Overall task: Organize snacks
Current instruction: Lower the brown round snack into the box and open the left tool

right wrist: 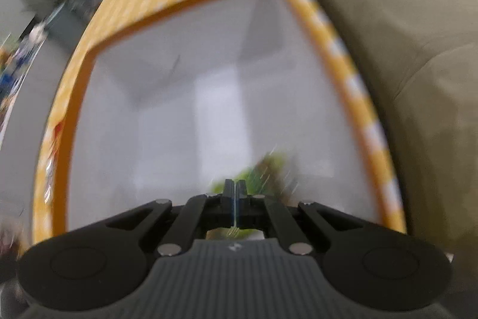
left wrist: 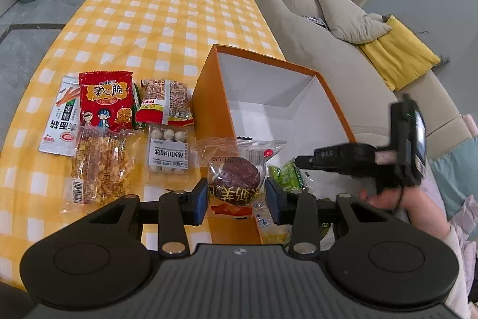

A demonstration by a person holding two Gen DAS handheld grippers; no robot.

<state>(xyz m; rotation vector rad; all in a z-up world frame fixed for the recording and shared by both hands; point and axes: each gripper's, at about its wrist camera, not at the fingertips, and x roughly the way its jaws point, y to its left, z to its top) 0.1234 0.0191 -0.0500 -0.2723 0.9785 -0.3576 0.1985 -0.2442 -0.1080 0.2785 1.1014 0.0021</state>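
Cake packet [left wrist: 234, 178] sits clamped between left fingers [left wrist: 200, 199]; right fingers [right wrist: 228, 193] pinch green packet [left wrist: 288, 175].

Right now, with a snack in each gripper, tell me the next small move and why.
Probably let the right gripper open its jaws and drop the green packet. It hangs inside the orange box, over the white floor, jaws pinched shut on the packet's edge. The left gripper holds the brown cake at the box's near wall, so it could follow next.
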